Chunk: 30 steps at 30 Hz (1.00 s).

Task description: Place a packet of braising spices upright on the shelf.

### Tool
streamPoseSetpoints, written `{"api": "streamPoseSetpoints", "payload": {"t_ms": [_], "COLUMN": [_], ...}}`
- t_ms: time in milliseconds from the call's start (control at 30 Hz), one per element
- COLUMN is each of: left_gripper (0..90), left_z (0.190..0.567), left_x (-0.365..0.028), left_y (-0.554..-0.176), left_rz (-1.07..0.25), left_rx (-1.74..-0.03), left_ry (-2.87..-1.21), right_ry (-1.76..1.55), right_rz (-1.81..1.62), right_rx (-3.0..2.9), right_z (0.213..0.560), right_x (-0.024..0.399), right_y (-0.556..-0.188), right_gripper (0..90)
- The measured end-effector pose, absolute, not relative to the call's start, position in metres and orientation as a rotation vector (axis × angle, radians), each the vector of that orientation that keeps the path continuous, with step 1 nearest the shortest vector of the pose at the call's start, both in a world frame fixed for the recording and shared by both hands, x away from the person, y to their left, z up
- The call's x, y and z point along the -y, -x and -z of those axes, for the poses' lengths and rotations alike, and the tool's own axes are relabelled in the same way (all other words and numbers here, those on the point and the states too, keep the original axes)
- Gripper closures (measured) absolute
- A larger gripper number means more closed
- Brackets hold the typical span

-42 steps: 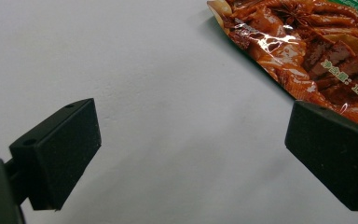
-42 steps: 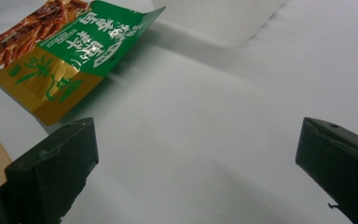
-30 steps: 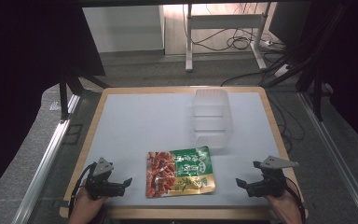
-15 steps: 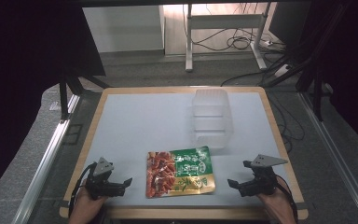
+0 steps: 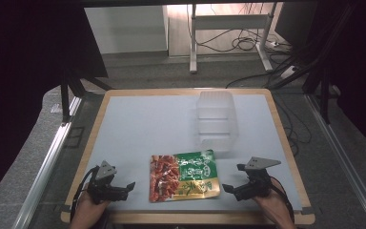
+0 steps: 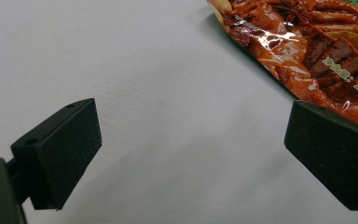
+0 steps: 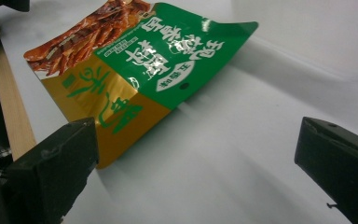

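A flat snack pouch (image 5: 183, 175) in green, gold and red lies on the white table near its front edge. It also appears in the left gripper view (image 6: 307, 51) and in the right gripper view (image 7: 140, 60). My left gripper (image 5: 129, 187) rests low on the table just left of the pouch, open, jaws wide with bare table between them (image 6: 191, 154). My right gripper (image 5: 228, 187) sits just right of the pouch's gold corner, open, nothing between its jaws (image 7: 196, 172). A clear plastic container (image 5: 215, 119) stands behind the pouch, right of centre.
The table has a wooden rim (image 5: 190, 218) along its front. Beyond the table's far edge are a desk frame and cables (image 5: 238, 43) on the floor. Metal rails (image 5: 47, 157) run beside the table's left side.
My right gripper has slid left toward the pouch's right edge. The left gripper and the pouch have stayed where they were.
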<state>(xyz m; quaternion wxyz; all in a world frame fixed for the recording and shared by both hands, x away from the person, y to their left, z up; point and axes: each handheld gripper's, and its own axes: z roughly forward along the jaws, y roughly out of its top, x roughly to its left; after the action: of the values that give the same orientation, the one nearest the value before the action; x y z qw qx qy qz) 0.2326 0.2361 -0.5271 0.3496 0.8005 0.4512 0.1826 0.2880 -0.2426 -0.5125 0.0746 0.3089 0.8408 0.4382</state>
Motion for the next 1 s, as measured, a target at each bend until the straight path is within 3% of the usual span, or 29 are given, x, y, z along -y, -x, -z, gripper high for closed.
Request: {"api": "streamPoseSetpoints", "payload": {"t_ms": [1000], "left_gripper": [3.9], "left_z": [0.527], "left_x": [-0.234], "left_y": [-0.233], "left_rz": [-0.481], "left_rx": [-1.159], "left_ry": [-2.096], "right_ry": [-0.98], "right_rz": [-1.34], "right_rx": [-2.681], "right_z": [0.528], "right_x": [0.194], "right_y": [-0.305], "right_gripper": [3.8]}}
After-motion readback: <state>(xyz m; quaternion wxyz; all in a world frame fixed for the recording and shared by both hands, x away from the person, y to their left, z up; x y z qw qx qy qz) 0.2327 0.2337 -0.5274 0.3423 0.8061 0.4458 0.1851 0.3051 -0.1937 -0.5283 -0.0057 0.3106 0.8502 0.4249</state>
